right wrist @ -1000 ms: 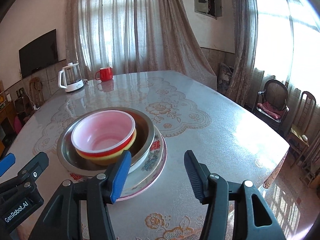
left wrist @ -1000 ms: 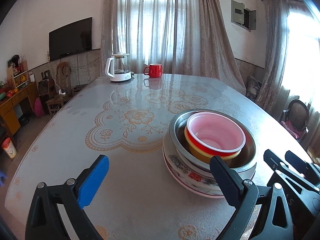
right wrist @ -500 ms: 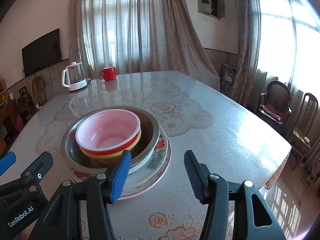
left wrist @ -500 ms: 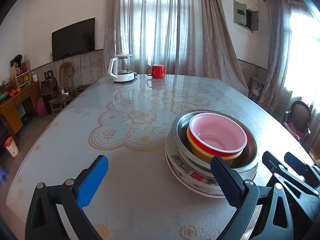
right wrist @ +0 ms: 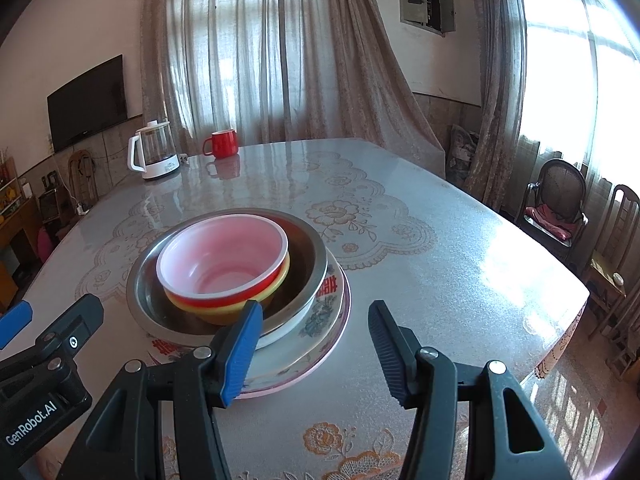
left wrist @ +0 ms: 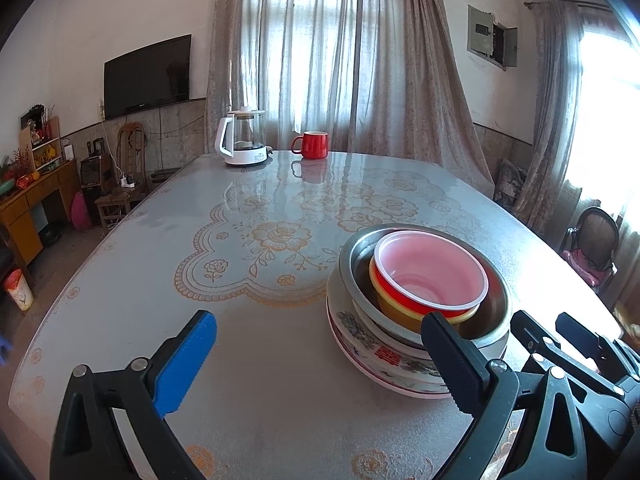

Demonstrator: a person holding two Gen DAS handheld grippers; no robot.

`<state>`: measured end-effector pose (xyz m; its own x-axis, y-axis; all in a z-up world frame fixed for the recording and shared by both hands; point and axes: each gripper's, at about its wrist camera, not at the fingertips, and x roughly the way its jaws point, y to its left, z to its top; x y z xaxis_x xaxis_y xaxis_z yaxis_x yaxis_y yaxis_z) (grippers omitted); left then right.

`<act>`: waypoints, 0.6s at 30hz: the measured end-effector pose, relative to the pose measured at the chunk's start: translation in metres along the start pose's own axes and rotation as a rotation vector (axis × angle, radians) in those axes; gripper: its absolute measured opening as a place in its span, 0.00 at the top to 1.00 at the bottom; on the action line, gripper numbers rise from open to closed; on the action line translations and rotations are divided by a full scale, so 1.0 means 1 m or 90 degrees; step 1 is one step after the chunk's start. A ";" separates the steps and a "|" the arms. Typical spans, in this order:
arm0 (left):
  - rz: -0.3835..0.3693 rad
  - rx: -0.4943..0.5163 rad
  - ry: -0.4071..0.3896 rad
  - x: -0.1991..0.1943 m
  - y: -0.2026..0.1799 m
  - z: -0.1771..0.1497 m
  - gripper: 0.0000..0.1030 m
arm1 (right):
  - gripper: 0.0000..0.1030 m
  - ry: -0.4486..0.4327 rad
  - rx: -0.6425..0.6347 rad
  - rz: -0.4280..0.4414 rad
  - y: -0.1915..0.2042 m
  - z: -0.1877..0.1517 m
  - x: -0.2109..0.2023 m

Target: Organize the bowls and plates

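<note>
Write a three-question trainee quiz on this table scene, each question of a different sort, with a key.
1. True or false: the red bowl sits nested in the yellow bowl.
2. What holds the yellow bowl? A) the metal bowl B) the kettle C) the red mug
3. Fill in: the right tongs and the left tongs are both ____, with nothing between their pads.

Key: 1 true; 2 A; 3 open.

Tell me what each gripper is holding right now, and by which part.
Nothing is held. The left gripper and the right gripper both stand open short of the stacked bowls, with only table between their jaws.
</note>
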<state>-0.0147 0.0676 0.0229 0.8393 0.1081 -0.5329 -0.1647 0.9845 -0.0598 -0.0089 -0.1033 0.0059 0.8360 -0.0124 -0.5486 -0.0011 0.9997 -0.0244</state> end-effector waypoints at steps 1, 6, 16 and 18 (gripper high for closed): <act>-0.001 0.000 0.002 0.001 0.000 0.000 0.00 | 0.46 0.001 0.001 0.001 0.000 0.000 0.000; 0.005 -0.009 -0.002 -0.001 0.002 0.000 0.00 | 0.46 0.003 0.001 0.003 0.000 0.000 0.002; 0.014 -0.010 -0.001 0.000 0.003 0.000 0.00 | 0.46 0.007 0.002 0.009 0.000 0.001 0.003; 0.016 -0.011 -0.001 0.000 0.003 0.000 0.00 | 0.46 0.005 0.001 0.008 0.001 0.001 0.004</act>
<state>-0.0151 0.0705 0.0227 0.8352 0.1330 -0.5336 -0.1946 0.9790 -0.0605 -0.0053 -0.1025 0.0049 0.8312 0.0000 -0.5559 -0.0103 0.9998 -0.0155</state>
